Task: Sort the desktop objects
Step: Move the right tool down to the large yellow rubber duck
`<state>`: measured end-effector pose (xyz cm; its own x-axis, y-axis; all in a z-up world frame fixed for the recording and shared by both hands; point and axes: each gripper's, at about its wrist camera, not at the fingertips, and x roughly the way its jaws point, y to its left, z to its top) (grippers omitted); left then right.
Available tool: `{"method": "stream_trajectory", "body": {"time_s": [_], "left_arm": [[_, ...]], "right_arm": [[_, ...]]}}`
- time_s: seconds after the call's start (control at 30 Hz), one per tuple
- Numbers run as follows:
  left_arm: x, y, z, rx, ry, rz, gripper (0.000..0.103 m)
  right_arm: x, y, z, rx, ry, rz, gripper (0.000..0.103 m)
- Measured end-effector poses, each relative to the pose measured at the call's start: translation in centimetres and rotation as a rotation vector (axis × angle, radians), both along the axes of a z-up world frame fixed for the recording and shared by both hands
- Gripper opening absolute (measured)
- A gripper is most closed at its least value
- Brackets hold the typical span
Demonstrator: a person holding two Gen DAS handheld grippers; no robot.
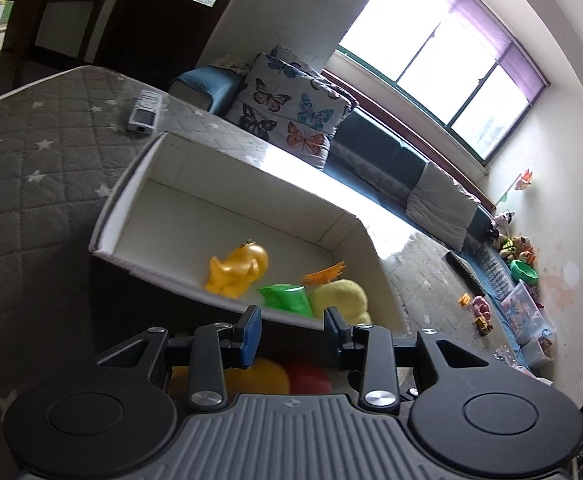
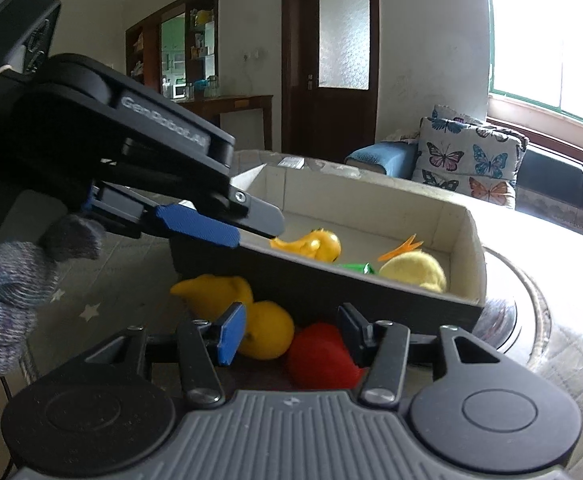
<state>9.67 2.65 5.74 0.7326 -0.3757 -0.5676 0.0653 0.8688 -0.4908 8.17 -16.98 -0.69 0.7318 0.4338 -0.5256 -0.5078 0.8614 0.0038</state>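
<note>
A white-lined box [image 1: 131, 184] [image 2: 467, 240] stands on the quilted table. Inside lie a yellow plastic duck [image 1: 237, 272] [image 2: 311, 244], a green packet [image 1: 285, 298] [image 2: 355, 268], a yellow plush [image 1: 341, 296] [image 2: 413, 270] and an orange clip [image 1: 325, 272] [image 2: 401, 250]. In front of the box sit a yellow plush duck [image 2: 215, 290], a yellow lemon-like toy [image 2: 269, 334] and a red toy [image 2: 319, 356]. My left gripper [image 1: 291, 332] [image 2: 227, 224] is open over the box's near wall. My right gripper [image 2: 291, 332] is open, just above the lemon and the red toy.
A white remote [image 1: 144, 112] lies on the grey star-patterned cloth [image 1: 31, 160] behind the box. A butterfly cushion [image 1: 291, 108] [image 2: 467, 156] and sofa sit beyond the table. Toys and a plastic bin [image 1: 527, 312] line the far wall.
</note>
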Motion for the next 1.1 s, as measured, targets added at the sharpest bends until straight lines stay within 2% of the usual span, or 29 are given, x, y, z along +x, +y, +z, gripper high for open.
{"method": "stream_trajectory", "body": {"time_s": [0.37,0.43,0.47,0.77,1.1], "left_arm": [[-1.1,2.5,-1.6,-0.033,0.038,0.065,0.036],[-1.1,2.8,-1.7,-0.038,0.04,0.071,0.036],[-1.0,2.9,-1.8,-0.04,0.041,0.074,0.036],[-0.7,3.6,-2.7,-0.061,0.055,0.078,0.037],[-0.6,4.4,-3.1,-0.081,0.059,0.102,0.037]], "right_arm": [[0.1,2.1,-1.2,-0.028,0.013,0.06,0.053],[0.2,2.6,-1.4,-0.039,0.009,0.071,0.061],[0.4,2.8,-1.5,-0.049,0.005,0.075,0.062],[1.2,4.4,-2.7,-0.108,0.0,0.095,0.063],[0.1,4.7,-2.5,-0.125,0.004,0.118,0.064]]}}
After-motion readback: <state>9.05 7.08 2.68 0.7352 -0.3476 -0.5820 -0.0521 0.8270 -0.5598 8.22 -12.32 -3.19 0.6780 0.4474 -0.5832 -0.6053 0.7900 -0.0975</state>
